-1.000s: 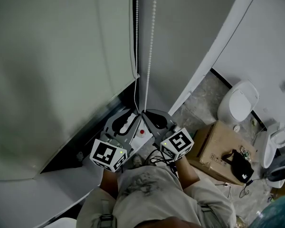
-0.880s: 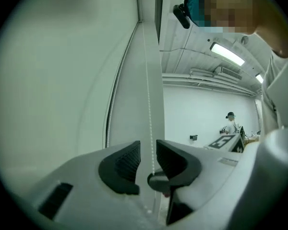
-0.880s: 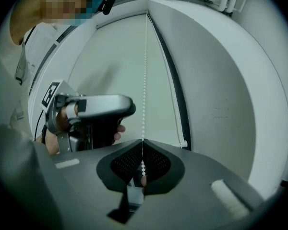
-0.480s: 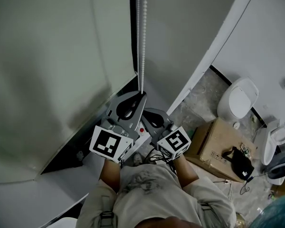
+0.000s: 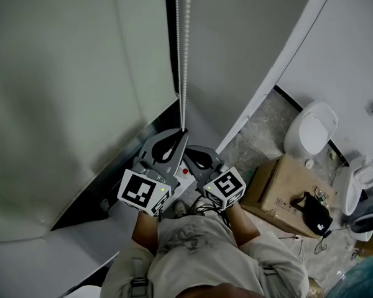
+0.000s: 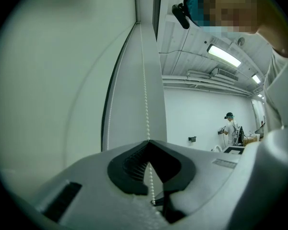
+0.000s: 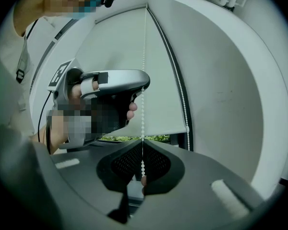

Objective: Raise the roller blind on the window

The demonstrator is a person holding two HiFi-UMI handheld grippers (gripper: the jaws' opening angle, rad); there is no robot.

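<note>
While the hand-over-hand haul on the cord is under way, the left gripper is taking a fresh hold. Its jaws have just been closing and are now pinching tight on the bead chain, which is running straight up from their tips beside the window frame. Just below and to the right of it, the right gripper is clamping the same strand, jaws fully together with the beads passing down between them. The second strand is hanging free a little further to its right. Behind both grippers the roller blind is covering most of the window. Its bottom edge is sitting just above the right gripper's jaws in that gripper's view, with only a thin strip of greenery showing beneath, so the raising is probably at an early stage. The next move is calling for the right gripper to let go while the left one draws the chain downward, keeping the pull in line with the strand so the beads are not slipping out of the pinch. Compared with a second ago, the left gripper is standing higher on the chain and closed, where it was lying open and level with the right one, and the two strands are now hanging close together instead of spread apart.
</note>
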